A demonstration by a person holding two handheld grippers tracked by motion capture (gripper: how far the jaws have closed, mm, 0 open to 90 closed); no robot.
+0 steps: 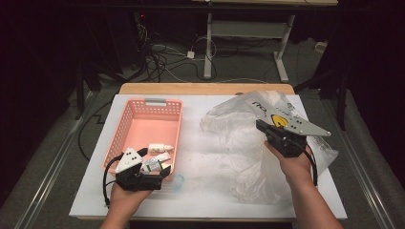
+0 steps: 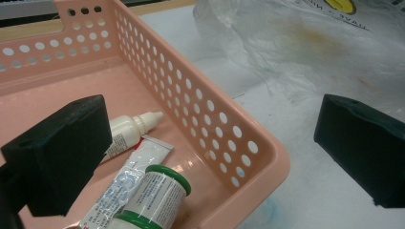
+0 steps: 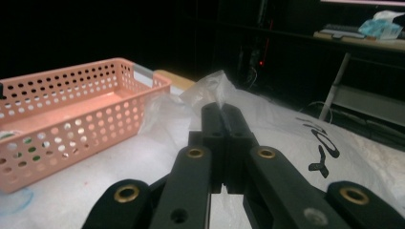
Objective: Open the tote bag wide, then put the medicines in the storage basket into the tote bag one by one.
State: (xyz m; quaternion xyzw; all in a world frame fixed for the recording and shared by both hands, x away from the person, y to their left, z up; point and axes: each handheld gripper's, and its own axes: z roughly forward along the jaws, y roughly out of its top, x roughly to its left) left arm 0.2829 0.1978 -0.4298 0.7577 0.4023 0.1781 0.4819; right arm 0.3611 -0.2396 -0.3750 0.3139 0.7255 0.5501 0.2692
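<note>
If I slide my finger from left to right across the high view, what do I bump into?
left gripper → pink basket with a white dropper bottle inside → clear plastic bag → right gripper, shut on a fold of the bag.

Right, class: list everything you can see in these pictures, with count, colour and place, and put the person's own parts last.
Basket: one, pink, perforated, left half of the table.
Dropper bottle: one, white, lying in the basket.
Tube: one, white with print, lying in the basket beside the dropper bottle.
Jar: one, white with green cap, lying in the basket against the tube.
Plastic bag: one, clear with black print and a yellow mark, crumpled on the right half of the table.
Table: one, white top with a wooden far edge.
Left gripper: one, black, jaws open over the basket's near corner.
Right gripper: one, black, jaws shut on a fold of the plastic bag.
</note>
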